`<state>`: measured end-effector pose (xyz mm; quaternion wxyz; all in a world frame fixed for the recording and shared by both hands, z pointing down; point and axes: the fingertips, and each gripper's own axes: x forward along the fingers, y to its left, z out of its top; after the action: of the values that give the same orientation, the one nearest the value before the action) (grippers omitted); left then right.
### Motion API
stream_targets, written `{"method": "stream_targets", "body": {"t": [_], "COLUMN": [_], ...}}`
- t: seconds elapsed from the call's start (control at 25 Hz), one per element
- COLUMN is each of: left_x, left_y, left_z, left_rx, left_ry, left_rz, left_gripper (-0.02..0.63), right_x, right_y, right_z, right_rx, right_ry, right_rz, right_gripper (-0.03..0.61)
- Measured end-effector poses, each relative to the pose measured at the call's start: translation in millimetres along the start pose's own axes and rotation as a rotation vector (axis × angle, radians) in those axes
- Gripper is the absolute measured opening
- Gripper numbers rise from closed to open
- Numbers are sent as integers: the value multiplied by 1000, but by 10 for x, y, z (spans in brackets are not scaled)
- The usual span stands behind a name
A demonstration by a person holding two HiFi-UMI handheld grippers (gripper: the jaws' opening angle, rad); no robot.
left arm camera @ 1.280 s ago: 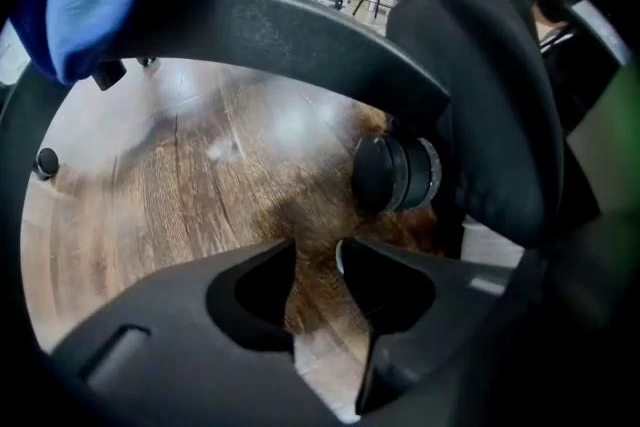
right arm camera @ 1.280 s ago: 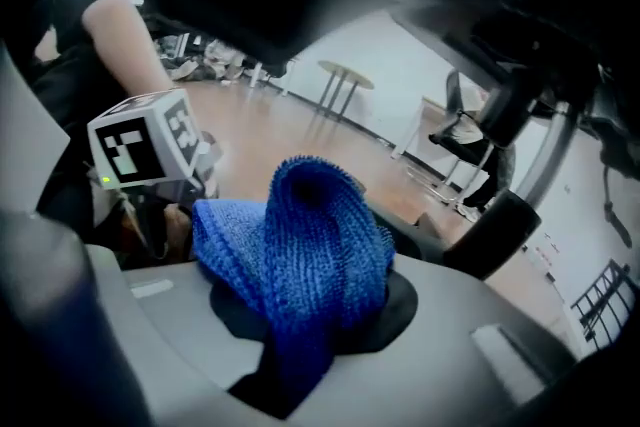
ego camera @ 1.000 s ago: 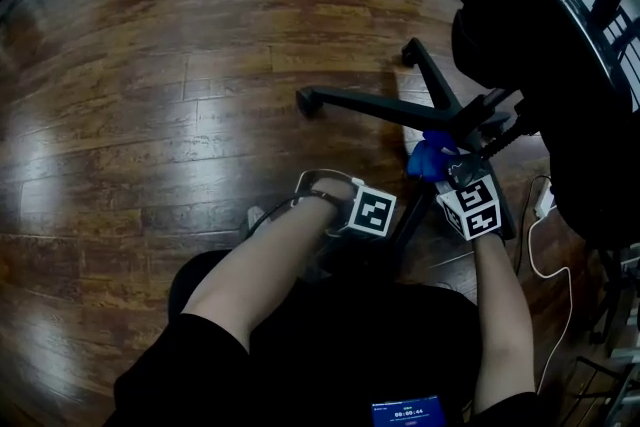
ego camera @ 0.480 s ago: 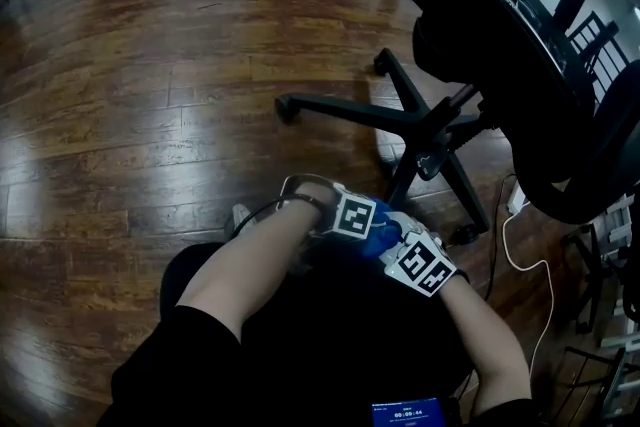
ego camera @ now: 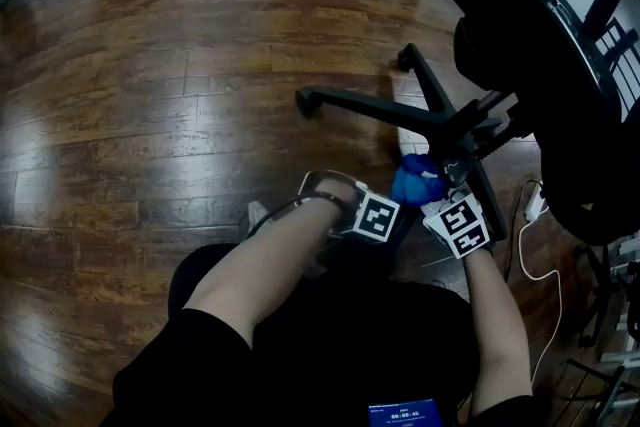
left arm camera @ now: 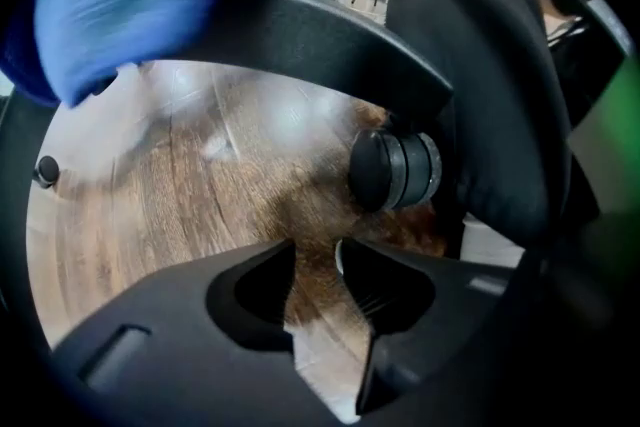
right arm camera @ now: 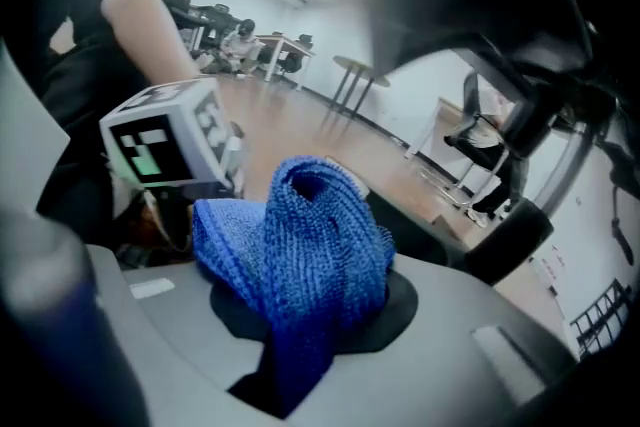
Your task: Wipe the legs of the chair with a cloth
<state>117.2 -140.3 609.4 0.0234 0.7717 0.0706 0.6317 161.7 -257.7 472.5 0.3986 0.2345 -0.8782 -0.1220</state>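
Right gripper, clamped on the blue cloth, has slid up the near leg to seven o'clock of the hub, while the left gripper waits narrowly parted and empty; a good stroke likely presses firmly down toward the caster.

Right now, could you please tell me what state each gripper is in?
Left gripper: open, nothing between its jaws.
Right gripper: closed, holding the blue cloth.
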Motion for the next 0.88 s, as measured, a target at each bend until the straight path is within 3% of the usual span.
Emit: {"method": "stream_targets", "body": {"t": [0.2,0.44,0.6,0.88], "left_x": [-17,-23,-7,5], "left_y": [12,9,7,1], "left_z": [14,-22,-26,-45], "left_rx": [18,9,7,-19], "left_ry": [-26,-24,-13,7], "left_rz": [-17,-16,-2,36], "left_gripper": [153,147,147,149], "right_x": [101,101,4,-326], "right_y": [-711,-630,-100,1379], "right_z": [27,37,27,53], "right_rx": [41,60,28,-67], "right_ry": [-9,-4,0,-5], "right_rz": [-154,-171,-42,314], "right_gripper": [86,83,84,87]}}
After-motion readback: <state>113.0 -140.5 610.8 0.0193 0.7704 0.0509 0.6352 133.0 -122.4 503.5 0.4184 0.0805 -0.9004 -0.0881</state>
